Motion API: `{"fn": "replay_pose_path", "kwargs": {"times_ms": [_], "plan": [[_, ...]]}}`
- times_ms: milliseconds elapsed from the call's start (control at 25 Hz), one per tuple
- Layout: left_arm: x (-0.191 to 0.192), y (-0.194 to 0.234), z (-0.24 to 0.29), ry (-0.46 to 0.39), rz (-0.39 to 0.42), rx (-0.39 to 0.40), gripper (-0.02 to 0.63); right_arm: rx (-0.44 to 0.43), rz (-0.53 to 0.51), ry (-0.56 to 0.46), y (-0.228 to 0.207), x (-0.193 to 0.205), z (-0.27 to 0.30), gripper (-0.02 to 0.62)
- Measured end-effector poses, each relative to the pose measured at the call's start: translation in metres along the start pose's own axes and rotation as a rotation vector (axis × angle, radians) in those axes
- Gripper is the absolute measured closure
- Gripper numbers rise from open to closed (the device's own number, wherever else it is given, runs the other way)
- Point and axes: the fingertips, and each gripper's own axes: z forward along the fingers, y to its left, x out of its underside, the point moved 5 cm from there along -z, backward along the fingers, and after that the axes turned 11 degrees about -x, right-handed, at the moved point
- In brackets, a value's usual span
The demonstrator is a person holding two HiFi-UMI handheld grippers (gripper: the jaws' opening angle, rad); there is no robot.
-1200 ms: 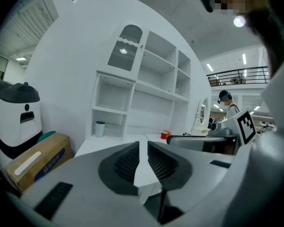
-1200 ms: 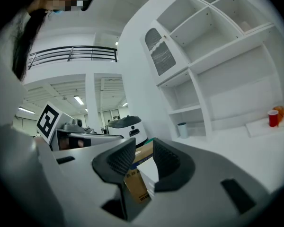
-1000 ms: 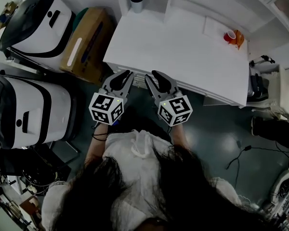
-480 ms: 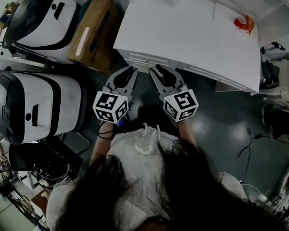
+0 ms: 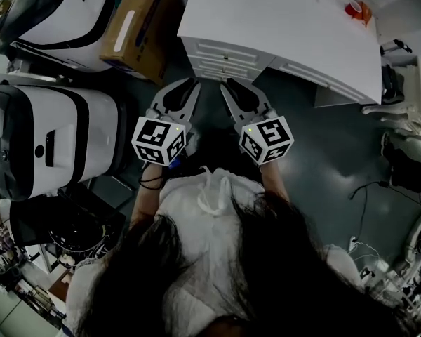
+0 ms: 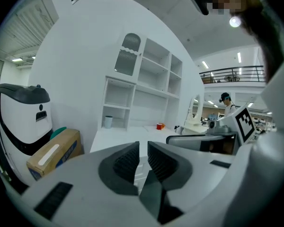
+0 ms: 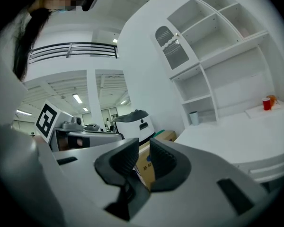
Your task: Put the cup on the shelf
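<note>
Two grippers side by side at 12 o'clock, short of the near edge of the white desk (image 5: 281,27), open floor beneath. Left gripper (image 5: 193,86) jaws narrow, empty. Right gripper (image 5: 226,86) jaws closing, empty. One red cup (image 5: 353,8) at 1 o'clock, desk's far corner.

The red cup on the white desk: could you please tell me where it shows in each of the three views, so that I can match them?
Head view: the red cup is at the top right, near the desk's far right end.
Left gripper view: the red cup is small, just right of centre.
Right gripper view: the red cup is near the right edge, about halfway up.
Shared landmark: the white desk it stands on.
</note>
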Motion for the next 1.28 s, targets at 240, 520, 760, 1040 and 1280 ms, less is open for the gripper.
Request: {"fn": "replay_pose_path", "kwargs": {"times_ms": [240,520,760,1040,1280], "plan": [[0.02,0.017,-0.045,-0.002,-0.001,0.023,0.541,0.027,-0.006,-0.002,0.05,0.019,-0.002,0.523],[0.028,0.017,-0.075,-0.025,0.005,0.063,0.541,0.047,-0.029,0.012,0.089,0.036,-0.01,0.526],[0.035,0.015,-0.092,-0.03,0.007,0.089,0.541,0.059,-0.039,0.011,0.108,0.044,-0.016,0.526],[0.036,0.009,-0.102,-0.043,0.008,0.108,0.541,0.061,-0.044,0.0,0.122,0.044,-0.022,0.526],[0.036,0.007,-0.107,-0.058,0.011,0.11,0.541,0.065,-0.055,0.001,0.128,0.045,-0.028,0.526]]}}
